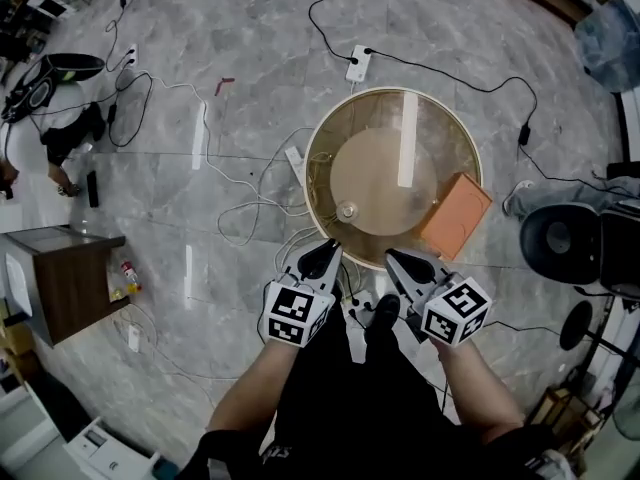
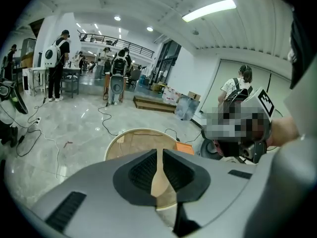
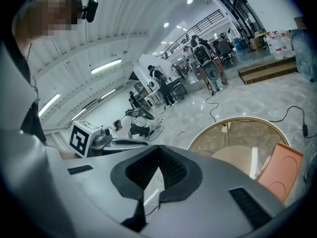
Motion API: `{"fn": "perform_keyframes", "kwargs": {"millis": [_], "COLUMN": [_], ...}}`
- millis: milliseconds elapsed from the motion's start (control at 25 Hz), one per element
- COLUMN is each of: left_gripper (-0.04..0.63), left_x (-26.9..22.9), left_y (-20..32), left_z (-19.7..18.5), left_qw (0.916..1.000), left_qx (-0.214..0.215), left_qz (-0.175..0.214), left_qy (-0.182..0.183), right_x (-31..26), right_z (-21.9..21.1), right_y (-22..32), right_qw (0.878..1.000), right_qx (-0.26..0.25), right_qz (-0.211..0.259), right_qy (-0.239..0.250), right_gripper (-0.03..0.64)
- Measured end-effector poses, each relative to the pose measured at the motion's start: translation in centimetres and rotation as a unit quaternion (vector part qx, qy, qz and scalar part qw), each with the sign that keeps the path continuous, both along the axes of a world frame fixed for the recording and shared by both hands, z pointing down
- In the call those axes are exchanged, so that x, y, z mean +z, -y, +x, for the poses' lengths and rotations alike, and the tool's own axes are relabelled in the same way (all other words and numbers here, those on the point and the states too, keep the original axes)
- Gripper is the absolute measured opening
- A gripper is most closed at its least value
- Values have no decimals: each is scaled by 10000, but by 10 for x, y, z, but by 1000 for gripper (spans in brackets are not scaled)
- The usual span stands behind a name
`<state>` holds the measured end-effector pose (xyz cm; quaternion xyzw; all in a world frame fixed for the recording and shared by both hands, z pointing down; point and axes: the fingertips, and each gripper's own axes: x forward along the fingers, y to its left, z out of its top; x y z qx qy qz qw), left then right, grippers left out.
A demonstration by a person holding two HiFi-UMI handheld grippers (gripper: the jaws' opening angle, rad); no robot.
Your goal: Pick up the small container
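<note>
While we hold both grippers at the near edge of the table (image 1: 308, 168), the container (image 1: 347, 210) stands on the round glass top close to the near-left edge. It is a small pale round thing, alone on the glass and apart from both grippers. The left gripper (image 1: 328, 250) points toward that edge, and in its own view (image 2: 158, 155) we see the jaws pressed together at the tips with nothing between them; only the table (image 2: 129, 143) shows through the slit lower down. The right gripper (image 1: 396, 258) lies just beside it, aimed at the middle of the near edge. Its jaws (image 3: 158, 150) also meet at the tips and pinch nothing. How high either gripper is above the glass we cannot tell. An orange box (image 1: 455, 215) rests tilted at the near-right edge, partly past the rim, well apart from the container; we find it again at the table's far side in the left gripper view (image 2: 184, 148) and at the right in the right gripper view (image 3: 280, 175). Cables (image 1: 250, 203) run over the marble floor (image 1: 230, 28) round the table, and a brown cabinet (image 1: 60, 278) stands off to the left.
</note>
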<state>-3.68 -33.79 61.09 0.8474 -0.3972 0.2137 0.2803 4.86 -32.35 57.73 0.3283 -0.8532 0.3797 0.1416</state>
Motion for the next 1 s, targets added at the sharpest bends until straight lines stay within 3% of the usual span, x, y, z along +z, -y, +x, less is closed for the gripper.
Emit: {"fn": "perform_keyframes", "kwargs": {"millis": [320,440,640,1000], "left_gripper": [166,205,248,334], "left_x": [94,133,196,255], "left_y": [19,27,37,46], "left_z": [-6,-4,6,20], "left_qw": [9997,9996,9978,9974], "left_qx": [117,235,593,626], "left_qz": [-210,-116,196,359], "left_qy": [-65,-94,203,57], "right_x": [70,102,153,206], "right_z": [-11,-7,-6,-8], "right_y": [1,4,4,-3], "right_qw": [9996,9994,9992,9989], "right_qx": [-137,-70,-81,-148], "right_qz": [-221,-287,-294,-419], "right_qy": [-94,-203,-242,-120], "right_gripper": [14,14,14,14]}}
